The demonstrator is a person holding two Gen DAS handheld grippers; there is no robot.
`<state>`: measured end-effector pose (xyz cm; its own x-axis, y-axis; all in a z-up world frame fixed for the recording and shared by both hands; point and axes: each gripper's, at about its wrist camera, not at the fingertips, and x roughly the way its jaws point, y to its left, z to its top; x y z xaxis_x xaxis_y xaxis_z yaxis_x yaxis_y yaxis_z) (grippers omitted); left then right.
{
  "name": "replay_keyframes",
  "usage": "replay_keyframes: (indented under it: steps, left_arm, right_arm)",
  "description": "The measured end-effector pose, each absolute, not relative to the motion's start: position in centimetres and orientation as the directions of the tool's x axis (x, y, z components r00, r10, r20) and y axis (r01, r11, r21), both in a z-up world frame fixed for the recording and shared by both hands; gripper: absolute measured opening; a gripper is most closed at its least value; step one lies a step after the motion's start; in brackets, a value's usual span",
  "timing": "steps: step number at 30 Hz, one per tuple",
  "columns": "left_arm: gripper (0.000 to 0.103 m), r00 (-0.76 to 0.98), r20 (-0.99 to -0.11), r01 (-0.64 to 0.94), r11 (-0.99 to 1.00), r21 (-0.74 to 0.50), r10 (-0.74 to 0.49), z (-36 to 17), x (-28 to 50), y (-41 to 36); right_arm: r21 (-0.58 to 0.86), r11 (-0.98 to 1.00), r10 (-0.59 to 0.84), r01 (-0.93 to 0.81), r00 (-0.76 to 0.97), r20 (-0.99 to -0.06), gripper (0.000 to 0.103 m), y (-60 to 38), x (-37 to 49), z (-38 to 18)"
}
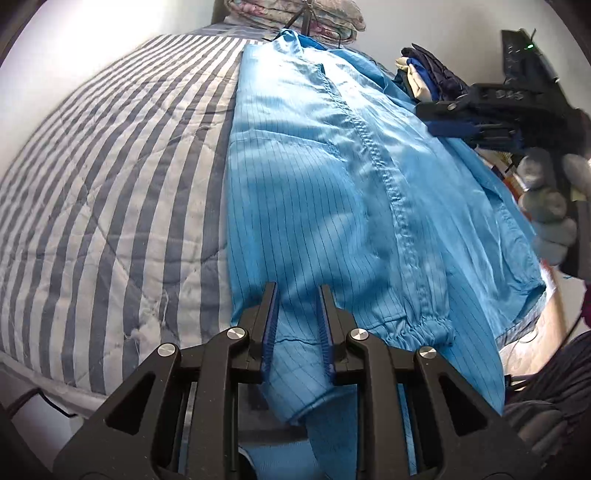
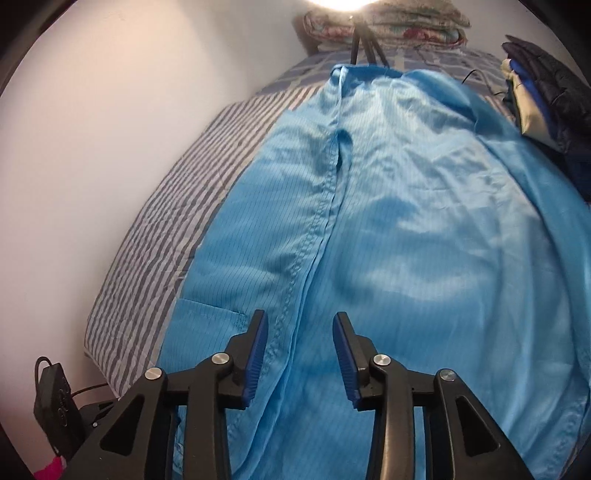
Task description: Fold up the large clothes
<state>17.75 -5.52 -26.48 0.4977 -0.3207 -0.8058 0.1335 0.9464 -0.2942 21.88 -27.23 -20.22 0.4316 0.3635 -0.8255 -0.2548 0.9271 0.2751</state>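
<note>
A large light-blue pinstriped garment (image 1: 332, 177) with a stitched front placket lies spread lengthwise on a striped bed; it also fills the right wrist view (image 2: 406, 229). My left gripper (image 1: 297, 295) is open, its jaws standing either side of a fold of the garment near the hem, beside an elastic cuff (image 1: 428, 332). My right gripper (image 2: 298, 325) is open and empty, hovering over the garment just right of the placket. The right gripper also shows in the left wrist view (image 1: 443, 122), at the garment's right edge.
The blue-and-white striped quilt (image 1: 110, 184) covers the bed left of the garment. A pile of dark and cream clothes (image 2: 543, 96) sits at the far right. Floral pillows (image 2: 384, 26) and a tripod (image 2: 364, 40) stand at the head. A white wall (image 2: 92, 147) runs along the left.
</note>
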Motion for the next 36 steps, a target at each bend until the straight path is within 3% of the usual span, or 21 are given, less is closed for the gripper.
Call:
replay_keyframes:
  steps: [6,8,12,13,16,18,28,32,36]
  left_arm:
    - [0.020,0.520,-0.789,0.118,0.942,-0.313,-0.327,-23.7,17.7,-4.9]
    - [0.020,0.545,-0.773,0.115,0.942,-0.315,-0.325,-22.1,17.7,-4.6]
    - [0.020,0.596,-0.727,0.142,0.936,-0.322,-0.340,-18.4,18.1,-4.7]
    - [0.020,0.608,-0.717,0.150,0.937,-0.317,-0.340,-17.3,18.3,-4.9]
    - [0.033,0.632,-0.688,0.193,0.932,-0.306,-0.356,-14.2,19.1,-6.0]
    - [0.041,0.641,-0.672,0.227,0.928,-0.296,-0.371,-12.3,19.6,-6.9]
    - [0.042,0.596,-0.672,0.377,0.892,-0.249,-0.439,-5.0,23.0,-13.9]
    - [0.043,0.535,-0.695,0.407,0.867,-0.287,-0.480,-5.2,23.6,-17.3]
    - [0.042,0.488,-0.713,0.445,0.846,-0.293,-0.504,-7.6,23.2,-20.6]
  right_arm:
    - [0.241,0.946,0.321,-0.216,0.537,-0.780,0.041,-31.1,19.3,-17.6]
    - [0.241,0.951,0.308,-0.192,0.578,-0.756,0.050,-33.0,18.0,-16.5]
    - [0.178,0.971,0.239,-0.159,0.639,-0.732,0.055,-36.3,15.2,-15.0]
    - [0.159,0.976,0.219,-0.151,0.652,-0.726,0.060,-37.3,14.3,-14.7]
    - [0.119,0.987,0.157,-0.103,0.689,-0.708,0.070,-40.7,11.7,-14.2]
    - [0.110,0.992,0.119,-0.058,0.695,-0.709,0.070,-42.9,10.3,-14.1]
    - [0.133,0.972,-0.030,0.196,0.660,-0.751,0.070,-56.0,5.7,-15.8]
    - [0.144,0.950,-0.066,0.277,0.629,-0.775,0.070,-60.3,4.9,-17.0]
    - [0.265,0.891,-0.028,0.369,0.627,-0.778,0.069,-65.3,4.5,-18.6]
